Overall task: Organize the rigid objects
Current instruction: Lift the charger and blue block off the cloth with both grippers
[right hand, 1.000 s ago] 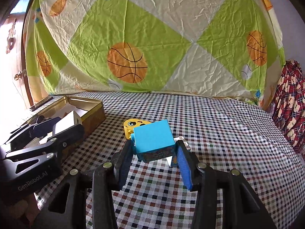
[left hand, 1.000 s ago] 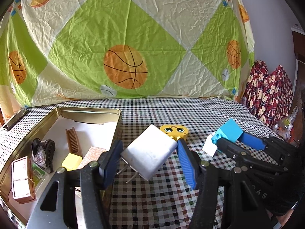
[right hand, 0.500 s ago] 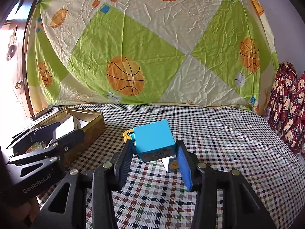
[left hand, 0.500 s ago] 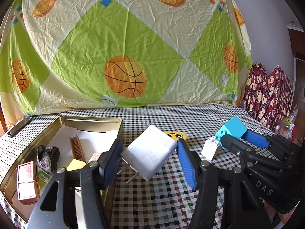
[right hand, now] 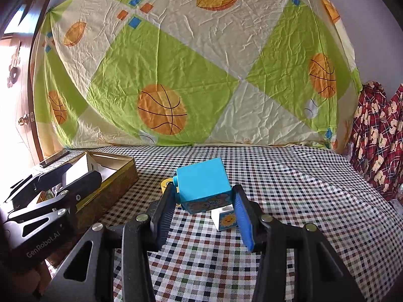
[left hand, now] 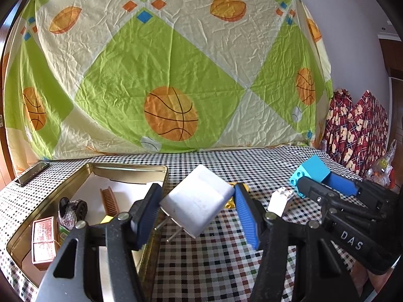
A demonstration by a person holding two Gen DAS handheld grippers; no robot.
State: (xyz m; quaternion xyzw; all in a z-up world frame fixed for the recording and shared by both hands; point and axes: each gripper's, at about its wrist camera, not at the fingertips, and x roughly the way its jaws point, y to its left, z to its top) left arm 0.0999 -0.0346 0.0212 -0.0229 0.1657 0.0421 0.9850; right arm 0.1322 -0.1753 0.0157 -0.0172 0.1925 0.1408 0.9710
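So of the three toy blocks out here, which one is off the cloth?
The blue block, clamped between the right gripper's fingers. The small white block and the yellow one both lie on the checked cloth.

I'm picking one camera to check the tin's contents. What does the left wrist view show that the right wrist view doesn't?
Only the left wrist view: the tin's inside, with a brown comb and a red box, plus the white charger's prongs.
Only the right wrist view: the sun picture on the small white block.
Both: the tin, blue block, yellow toy, checked cloth.
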